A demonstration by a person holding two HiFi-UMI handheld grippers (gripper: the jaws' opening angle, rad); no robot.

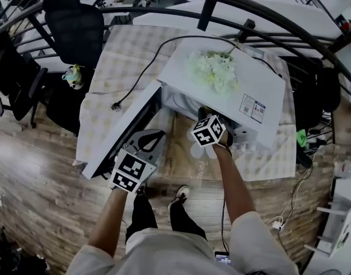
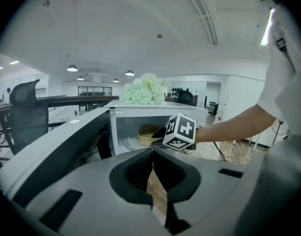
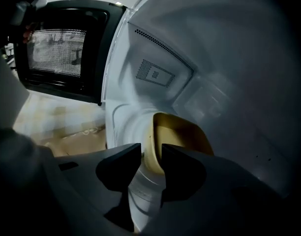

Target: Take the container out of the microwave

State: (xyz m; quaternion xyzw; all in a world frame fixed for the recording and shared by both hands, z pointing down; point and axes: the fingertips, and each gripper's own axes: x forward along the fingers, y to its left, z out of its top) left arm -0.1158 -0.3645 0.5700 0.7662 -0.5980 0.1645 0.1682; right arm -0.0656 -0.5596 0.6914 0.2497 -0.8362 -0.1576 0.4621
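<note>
One rounded yellow container rim sits between half-open right tongs; left tongs closed.

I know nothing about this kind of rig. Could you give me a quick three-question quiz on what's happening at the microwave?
1. True or false: the door of the microwave is shut.
2. What lies on top of the microwave? A) flowers B) a plate C) a book
3. Which gripper reaches inside toward the yellow container?
Key: 1 false; 2 A; 3 the right gripper.
</note>
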